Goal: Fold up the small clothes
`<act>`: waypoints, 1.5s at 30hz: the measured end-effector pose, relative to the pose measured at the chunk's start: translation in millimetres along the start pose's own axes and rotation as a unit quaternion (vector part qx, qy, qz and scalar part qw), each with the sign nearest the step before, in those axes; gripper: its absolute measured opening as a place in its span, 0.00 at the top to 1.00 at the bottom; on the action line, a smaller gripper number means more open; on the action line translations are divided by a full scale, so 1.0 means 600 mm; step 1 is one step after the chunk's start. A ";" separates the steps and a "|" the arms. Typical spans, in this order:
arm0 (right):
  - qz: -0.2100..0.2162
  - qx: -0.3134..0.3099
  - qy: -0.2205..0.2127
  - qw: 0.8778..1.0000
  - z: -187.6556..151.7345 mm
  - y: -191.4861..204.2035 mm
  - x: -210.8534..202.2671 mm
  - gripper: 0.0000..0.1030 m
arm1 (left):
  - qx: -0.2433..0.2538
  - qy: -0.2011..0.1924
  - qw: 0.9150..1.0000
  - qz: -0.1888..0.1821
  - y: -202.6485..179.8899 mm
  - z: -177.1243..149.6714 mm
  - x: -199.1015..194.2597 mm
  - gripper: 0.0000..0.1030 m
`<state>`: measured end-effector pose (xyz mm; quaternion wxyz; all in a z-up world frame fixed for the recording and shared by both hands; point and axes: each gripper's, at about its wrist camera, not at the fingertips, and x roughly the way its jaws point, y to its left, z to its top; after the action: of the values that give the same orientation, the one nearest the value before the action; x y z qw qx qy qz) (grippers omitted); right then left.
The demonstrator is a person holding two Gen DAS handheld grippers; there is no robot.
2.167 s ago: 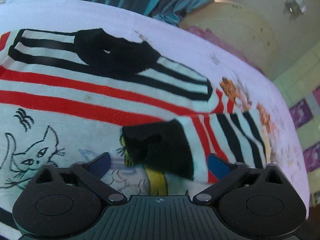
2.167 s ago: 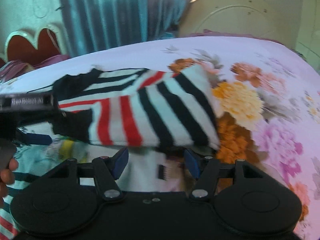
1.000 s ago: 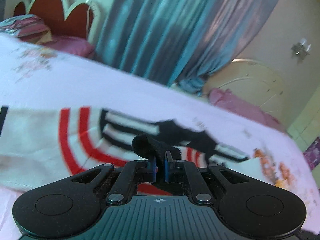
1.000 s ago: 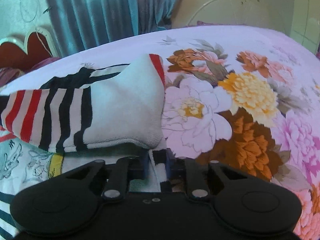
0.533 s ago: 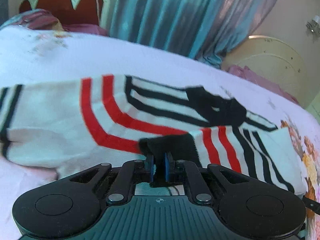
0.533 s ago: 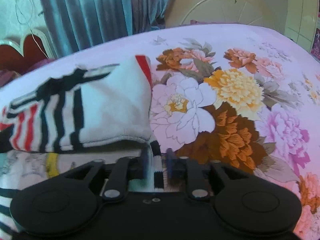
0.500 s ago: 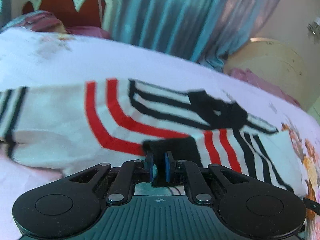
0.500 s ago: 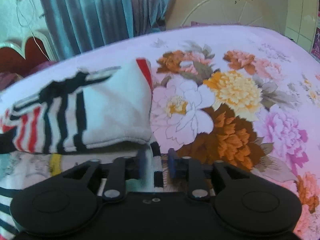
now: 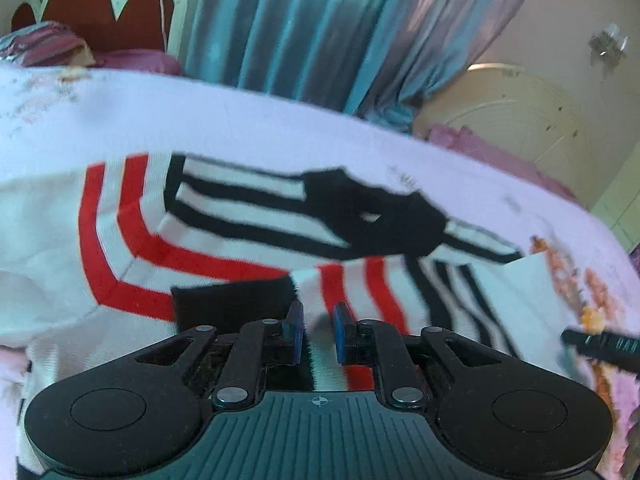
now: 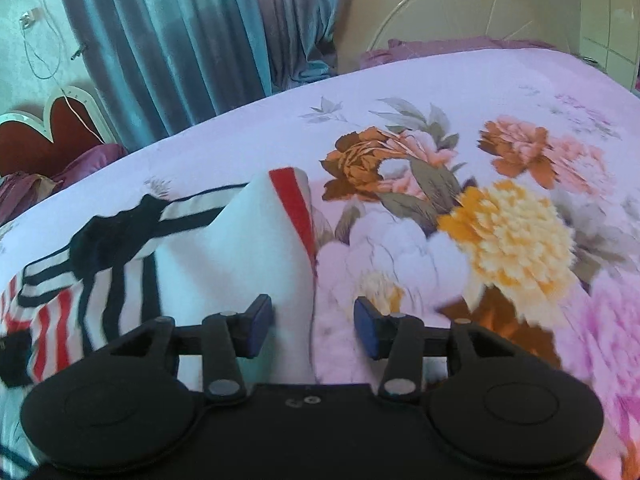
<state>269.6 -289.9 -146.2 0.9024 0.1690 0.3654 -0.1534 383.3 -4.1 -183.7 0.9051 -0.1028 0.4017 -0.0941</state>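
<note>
Left gripper (image 9: 316, 330) has just been easing its jaws apart, striped garment (image 9: 224, 236) lying loose in the narrow gap, pads not pressing. Right gripper (image 10: 314, 330) has also been opening, now clearly apart over the garment's near right edge. Garment's folded on the floral bedsheet (image 10: 480, 128), curtain (image 10: 192, 40) far behind.

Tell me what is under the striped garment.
The striped garment lies on the floral bedsheet, whose flowers show bare beside it. Whatever sits beneath the folded cloth itself is covered and cannot be seen.
</note>
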 end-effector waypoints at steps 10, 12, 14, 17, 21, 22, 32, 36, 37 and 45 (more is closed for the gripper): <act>0.012 0.013 0.005 1.000 0.070 -0.001 0.097 0.61 | -0.004 0.005 1.000 0.000 0.031 -0.013 0.018 0.87; 0.024 0.031 0.014 0.999 0.081 -0.007 0.113 0.73 | -0.005 0.006 1.000 0.002 0.028 -0.012 0.021 0.87; 0.036 0.034 0.021 0.999 0.087 -0.004 0.120 0.81 | 0.002 0.003 1.000 0.005 0.026 -0.013 0.021 0.87; 0.012 -0.002 0.010 1.000 0.080 0.007 0.116 0.91 | 0.021 0.000 1.000 0.017 0.018 -0.014 0.016 0.87; -0.002 -0.001 0.005 1.000 0.079 -0.002 0.115 0.89 | 0.025 -0.001 0.999 0.031 0.014 -0.008 0.000 0.87; -0.012 -0.010 0.004 1.000 0.080 0.004 0.111 0.84 | 0.024 -0.005 0.999 0.027 0.011 -0.005 -0.007 0.87; 0.001 -0.108 -0.013 0.994 0.036 0.089 0.068 0.65 | 0.024 0.012 1.000 0.012 -0.005 -0.012 0.018 0.87; -0.021 -0.121 -0.009 0.992 0.019 0.076 0.072 0.68 | 0.023 0.020 0.999 0.022 0.000 -0.009 0.009 0.87; -0.023 -0.113 -0.008 0.993 0.022 0.076 0.064 0.69 | 0.024 0.021 0.999 0.025 0.001 -0.009 0.007 0.87; -0.004 -0.142 -0.001 0.990 -0.023 0.112 0.029 0.68 | 0.042 0.020 0.998 0.048 -0.002 -0.014 -0.005 0.87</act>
<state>300.2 -226.7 -155.2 0.9170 0.0380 0.3833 -0.1035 375.1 -5.6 -186.9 0.9037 -0.0438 0.4202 -0.0694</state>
